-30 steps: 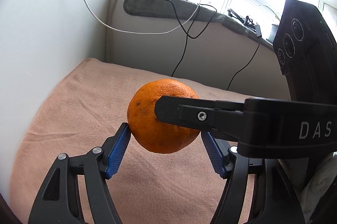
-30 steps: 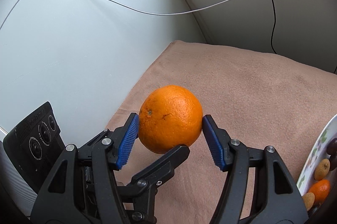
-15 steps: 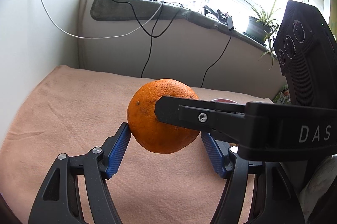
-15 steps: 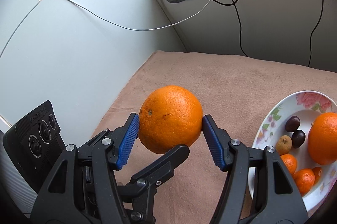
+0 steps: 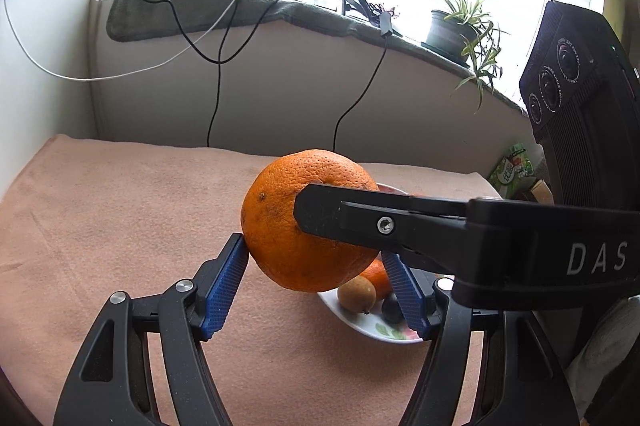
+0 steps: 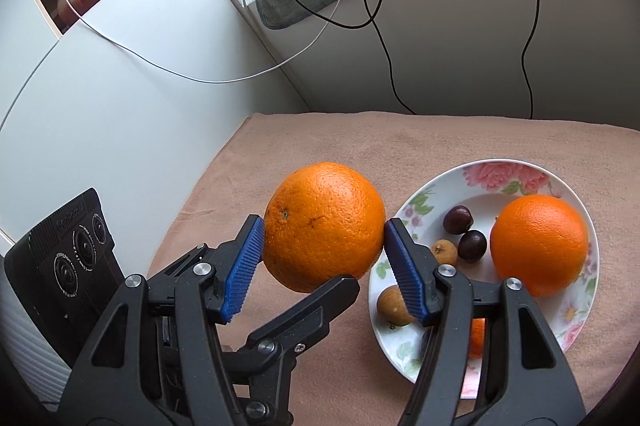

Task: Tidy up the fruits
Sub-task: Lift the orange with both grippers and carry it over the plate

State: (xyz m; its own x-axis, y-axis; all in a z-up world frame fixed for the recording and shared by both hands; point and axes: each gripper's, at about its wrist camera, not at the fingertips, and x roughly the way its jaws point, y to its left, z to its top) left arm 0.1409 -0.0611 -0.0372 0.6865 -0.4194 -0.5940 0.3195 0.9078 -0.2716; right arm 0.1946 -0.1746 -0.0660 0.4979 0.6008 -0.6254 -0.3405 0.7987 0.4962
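Observation:
Both grippers are shut on one large orange [image 5: 296, 226], held in the air above the cloth. My left gripper [image 5: 316, 278] pinches it between blue pads, and the right gripper's black finger [image 5: 360, 222] crosses in front of it. In the right wrist view my right gripper [image 6: 324, 262] clamps the same orange [image 6: 324, 226], with a left finger [image 6: 308, 310] under it. A flowered plate [image 6: 440, 194] lies to the right, holding a second orange [image 6: 540, 242], two dark plums [image 6: 464, 230], brown longans [image 6: 444, 250] and a small mandarin, partly hidden.
A pink-beige cloth [image 5: 120, 210] covers the table. A white cabinet wall [image 6: 120, 106] stands on the left. A low wall with hanging cables [image 5: 216, 86] closes the back, under a sill with a potted plant [image 5: 460, 26]. Green packets [image 5: 512, 170] lie at far right.
Both grippers have swung right together with the orange held between them. The plate of fruit has come fully into view, close under and beside the orange.

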